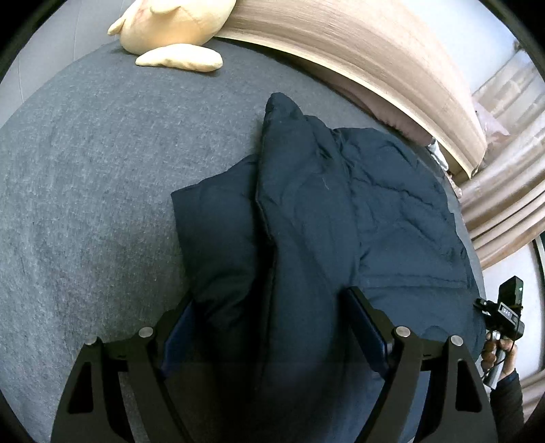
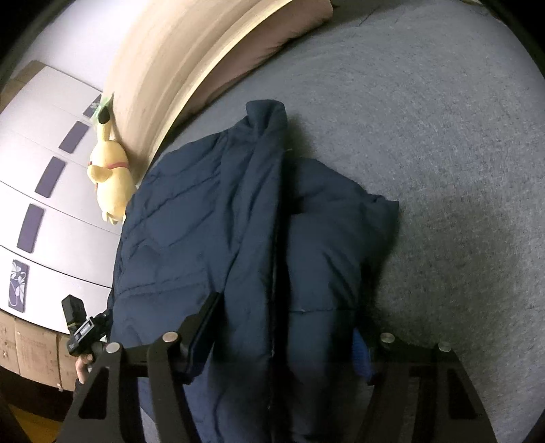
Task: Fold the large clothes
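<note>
the dark navy puffer jacket [image 1: 306,211] lies partly folded on the grey bed [image 1: 85,187]. left gripper [image 1: 269,323] and right gripper [image 2: 282,330] each straddle bunched padding, jaws wide apart. slippery fill could spring the fold apart.

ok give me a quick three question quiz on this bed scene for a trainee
1. True or false: the puffy dark navy quilted jacket lies on the grey fabric bed cover.
2. Which soft thing sits near the beige headboard? A) pale yellow plush toy B) red cushion C) white towel
3. Fill in: the fingers of the left hand-held gripper stand either side of a raised ____ of the jacket.

Key: 1 true; 2 A; 3 fold. In the right wrist view the right hand-held gripper likewise straddles jacket fabric; neither looks closed on it.
</note>
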